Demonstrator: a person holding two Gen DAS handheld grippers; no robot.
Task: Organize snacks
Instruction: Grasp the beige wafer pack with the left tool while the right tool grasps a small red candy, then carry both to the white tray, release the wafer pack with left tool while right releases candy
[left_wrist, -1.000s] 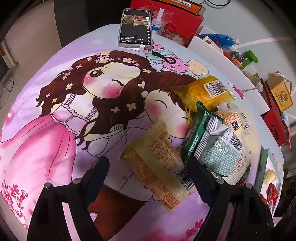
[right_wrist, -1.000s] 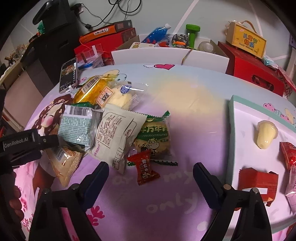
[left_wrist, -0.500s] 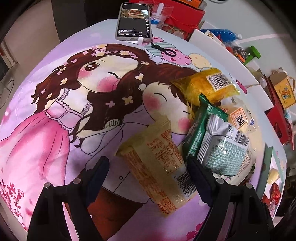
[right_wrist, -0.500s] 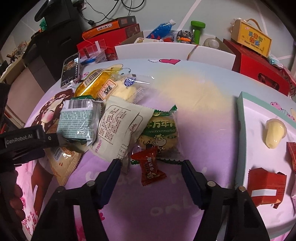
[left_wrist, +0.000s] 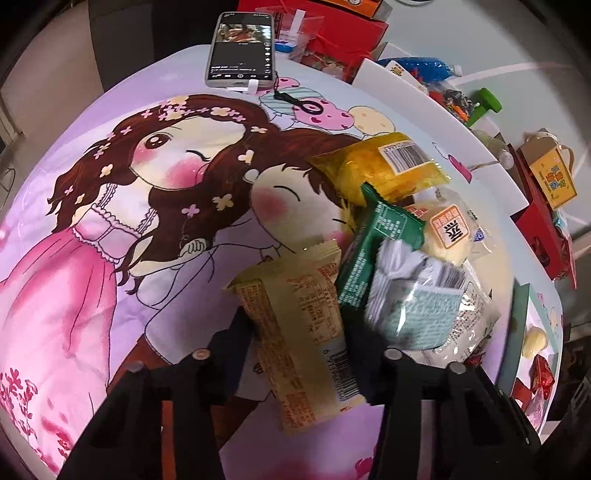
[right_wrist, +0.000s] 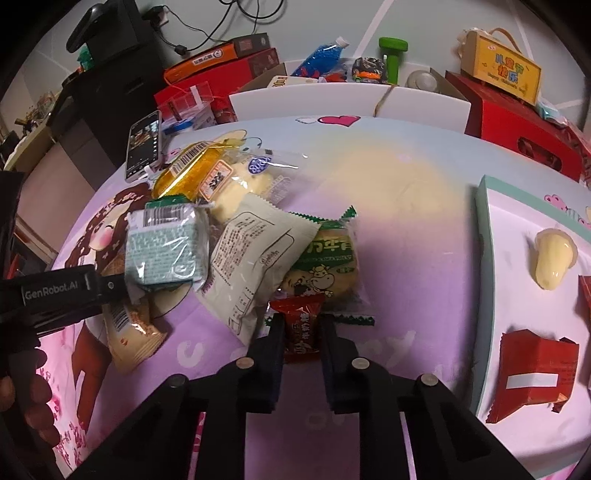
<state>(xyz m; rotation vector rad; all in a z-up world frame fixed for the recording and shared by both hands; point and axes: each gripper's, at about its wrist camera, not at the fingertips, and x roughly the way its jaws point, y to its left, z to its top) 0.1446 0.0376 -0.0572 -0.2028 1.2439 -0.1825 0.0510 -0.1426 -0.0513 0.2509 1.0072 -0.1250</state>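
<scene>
Both claws closed since: right claw (right_wrist: 301, 332) pinching crinkly red candy (right_wrist: 301, 325).

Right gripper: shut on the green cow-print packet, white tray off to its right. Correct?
Not quite. The right gripper is shut on the small red candy packet; the green cow-print packet lies just beyond it. The right wrist view shows this. Tray placement is correct.

both wrist cams close, angled steeply down at printed tablecloth (left_wrist: 110, 280); shared: snack pile (right_wrist: 236, 236), phone (left_wrist: 242, 50)
</scene>
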